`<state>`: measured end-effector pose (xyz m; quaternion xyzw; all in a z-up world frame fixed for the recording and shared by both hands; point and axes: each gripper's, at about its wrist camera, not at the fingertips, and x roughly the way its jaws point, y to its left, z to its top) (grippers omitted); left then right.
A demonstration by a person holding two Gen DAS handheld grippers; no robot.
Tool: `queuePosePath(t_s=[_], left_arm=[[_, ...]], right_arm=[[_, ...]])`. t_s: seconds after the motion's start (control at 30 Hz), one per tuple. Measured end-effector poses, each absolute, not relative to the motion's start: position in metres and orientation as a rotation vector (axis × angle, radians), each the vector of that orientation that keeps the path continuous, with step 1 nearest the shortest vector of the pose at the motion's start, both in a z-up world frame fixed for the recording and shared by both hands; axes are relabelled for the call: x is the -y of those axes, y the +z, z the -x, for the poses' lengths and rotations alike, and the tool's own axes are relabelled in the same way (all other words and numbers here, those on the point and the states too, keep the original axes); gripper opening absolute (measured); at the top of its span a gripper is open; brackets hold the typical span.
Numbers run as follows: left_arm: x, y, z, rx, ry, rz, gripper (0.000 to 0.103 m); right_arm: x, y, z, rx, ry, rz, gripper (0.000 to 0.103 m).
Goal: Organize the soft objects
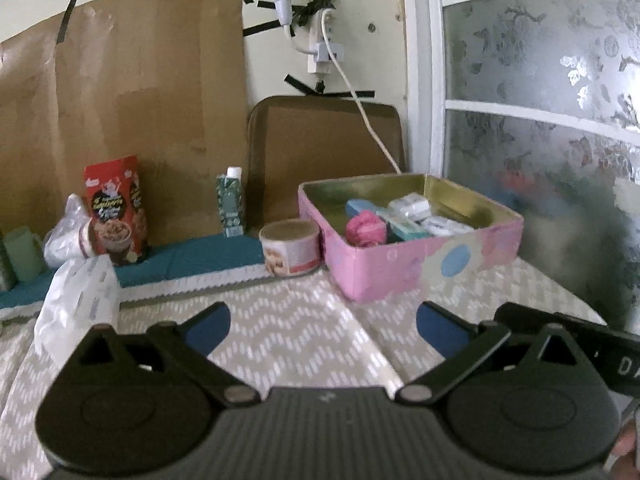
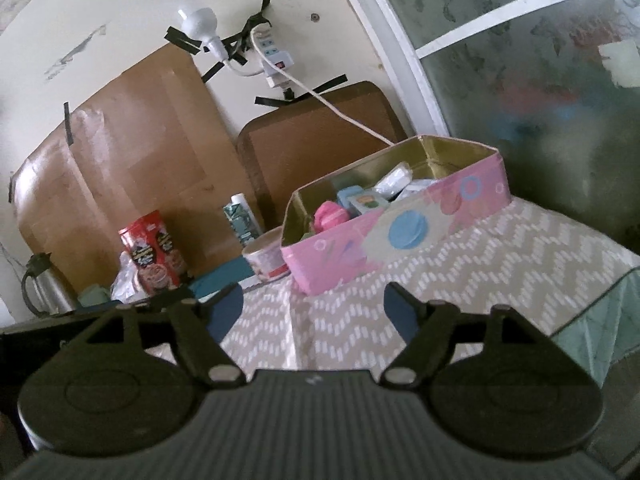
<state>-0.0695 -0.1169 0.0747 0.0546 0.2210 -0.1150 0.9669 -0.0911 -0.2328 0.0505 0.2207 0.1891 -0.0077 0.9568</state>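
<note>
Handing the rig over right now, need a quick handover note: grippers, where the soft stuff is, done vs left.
Left gripper: open, empty, over the chevron cloth.
Right gripper: open, empty, facing the pink box.
Done: pink box already holds a pink soft ball and several small packs.
Left: white tissue pack lies on the cloth at the left gripper's left, outside the box. Probably next to go in.

Chevron-cloth table [image 1: 304, 344] — pink box [image 1: 424, 264], can [image 1: 290, 246].
</note>
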Motion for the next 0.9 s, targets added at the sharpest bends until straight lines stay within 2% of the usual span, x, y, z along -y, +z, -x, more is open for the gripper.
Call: queuePosePath(t_s=[0.33,0.5,0.9], left_arm=[[0.123,0.068,0.097,-0.497,-0.177,-0.112,0.103],[0.124,0.067,0.110,-0.459,-0.116,-0.143,0.103],[0.125,0.056,0.117,-0.476,-0.074,-0.191,0.103]], right_arm=[[0.235,0.056,0.118,-0.321,0.018,-0.443,0.081],[0.237,0.055,0.124,-0.276,-0.002,-0.431,0.083],[0.240,0.052,0.120,-0.282,0.004,-0.455,0.083]])
